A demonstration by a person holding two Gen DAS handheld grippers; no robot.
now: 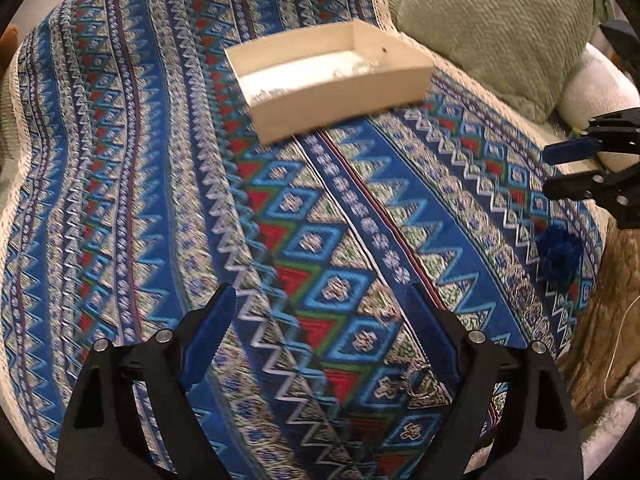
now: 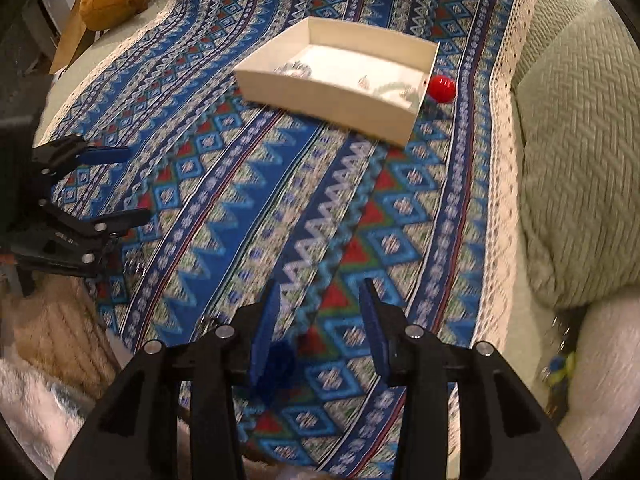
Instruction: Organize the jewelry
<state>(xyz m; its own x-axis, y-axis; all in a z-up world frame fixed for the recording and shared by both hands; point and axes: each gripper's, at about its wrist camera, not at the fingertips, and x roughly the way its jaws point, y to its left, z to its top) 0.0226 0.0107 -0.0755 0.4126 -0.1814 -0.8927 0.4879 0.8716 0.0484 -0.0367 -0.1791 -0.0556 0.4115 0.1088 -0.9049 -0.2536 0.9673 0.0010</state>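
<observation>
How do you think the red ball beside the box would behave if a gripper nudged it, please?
The red ball looks round and glossy, so it would probably roll and may slip from flat pads. It sits against the white box wall, which might stop it rolling that way. The patterned cloth may slow it slightly.

The left claw [image 1: 320, 312] hangs over the bed with its blue-padded fingers [image 1: 208, 336] spread wide and nothing between them. The right claw [image 2: 320, 312] hangs near the bed's front edge, its fingers [image 2: 266, 332] also parted and empty, though less widely. The two claws are well apart, side by side.
</observation>
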